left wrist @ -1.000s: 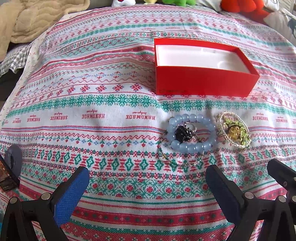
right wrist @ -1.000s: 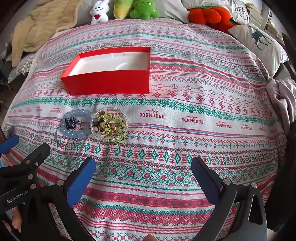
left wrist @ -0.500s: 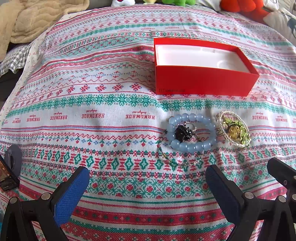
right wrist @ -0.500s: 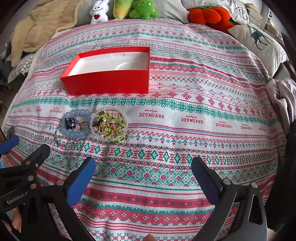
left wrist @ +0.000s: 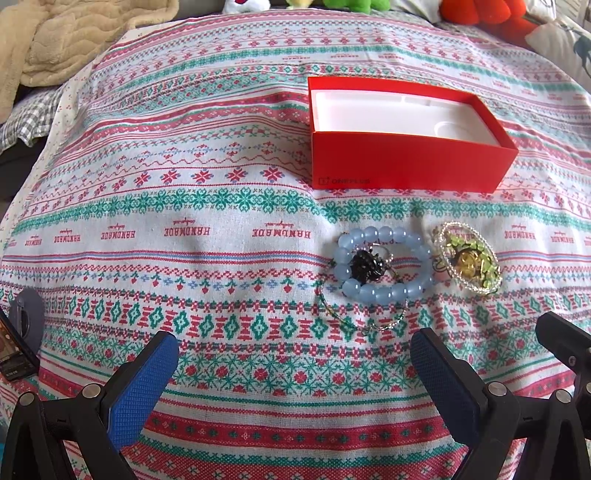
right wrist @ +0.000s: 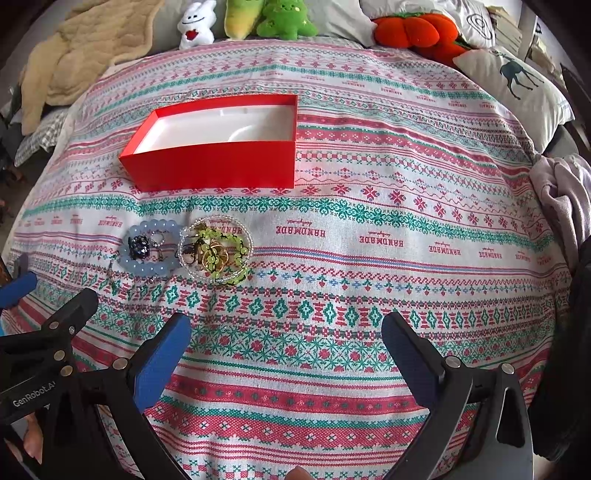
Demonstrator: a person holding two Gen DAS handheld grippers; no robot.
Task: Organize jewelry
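An open red box (left wrist: pixel 406 162) with a white liner stands on the patterned bedspread; it also shows in the right wrist view (right wrist: pixel 218 162). In front of it lies a pale blue bead bracelet (left wrist: pixel 382 293) (right wrist: pixel 147 267) around a black ornament (left wrist: pixel 365 264), with a thin chain (left wrist: pixel 354 321) below it. Beside it lies a clear bead loop holding green and gold pieces (left wrist: pixel 467 258) (right wrist: pixel 216 251). My left gripper (left wrist: pixel 295 365) is open, just short of the jewelry. My right gripper (right wrist: pixel 286 350) is open, to the right of the jewelry.
Plush toys (right wrist: pixel 284 18) and an orange cushion (right wrist: pixel 410 31) line the far edge. A beige blanket (left wrist: pixel 74 40) lies at the far left, a deer pillow (right wrist: pixel 517 85) and lilac cloth (right wrist: pixel 561 192) at the right. A phone (left wrist: pixel 14 354) sits at the left edge.
Both grippers have crept slightly forward towards the jewelry. Nothing on the bedspread has moved.
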